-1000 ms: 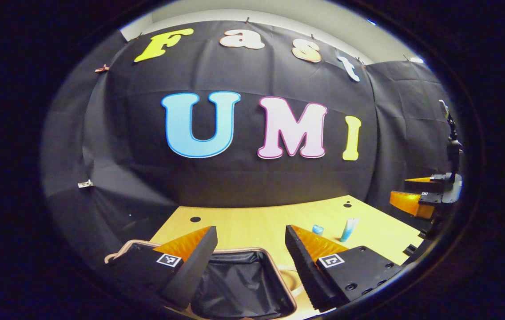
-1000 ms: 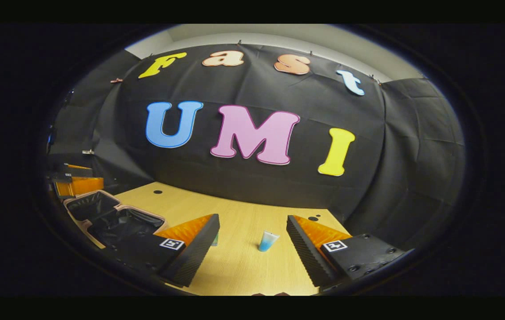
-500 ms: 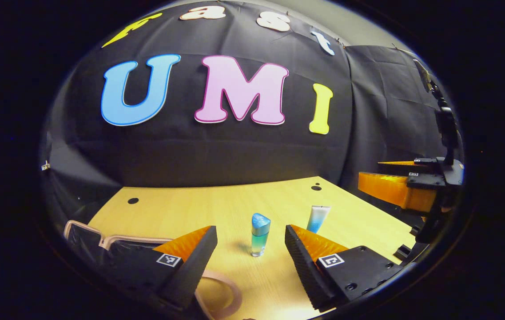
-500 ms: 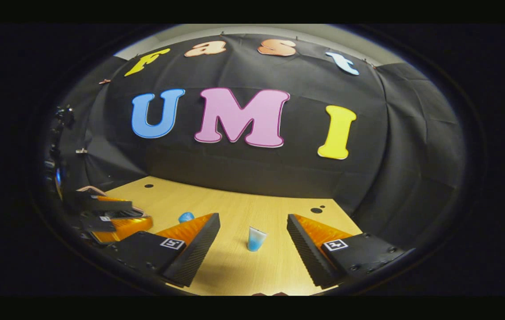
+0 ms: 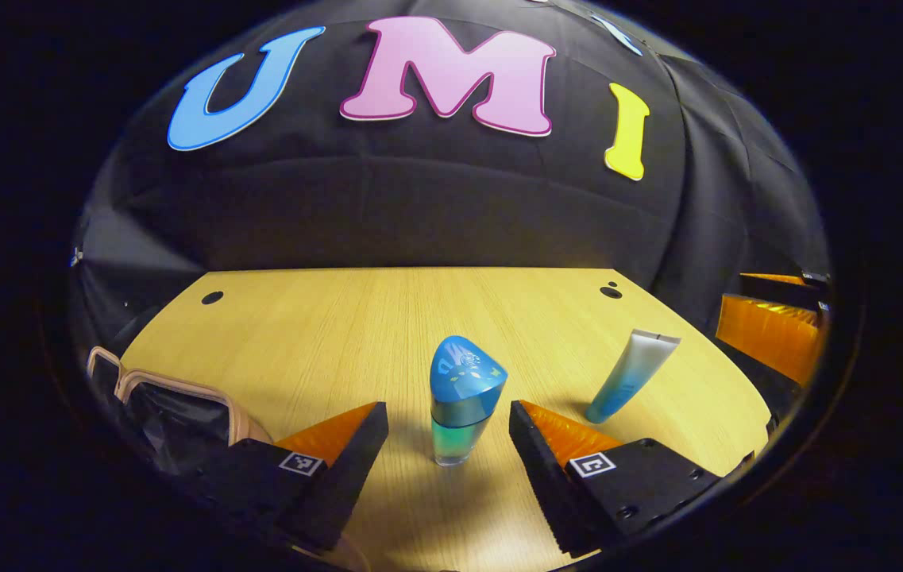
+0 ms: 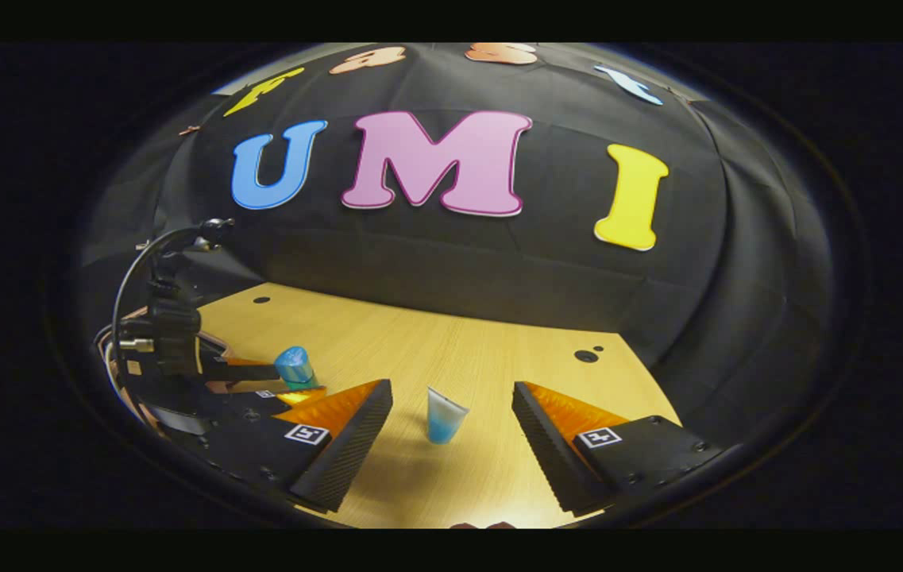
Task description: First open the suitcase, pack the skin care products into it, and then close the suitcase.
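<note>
While both jaws gape, bottle stands between left gripper tips; tube ahead of right gripper.

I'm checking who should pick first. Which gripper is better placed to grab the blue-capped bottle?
Left. The bottle stands upright between the open jaws of the left gripper, with the open suitcase close beside it. The right gripper is lined up on the tube instead.

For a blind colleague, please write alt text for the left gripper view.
A small bottle with a blue cap stands upright between the open fingers of the left hand-held gripper on a wooden table. A blue-white tube stands to its right; the open suitcase lies at left.
</note>
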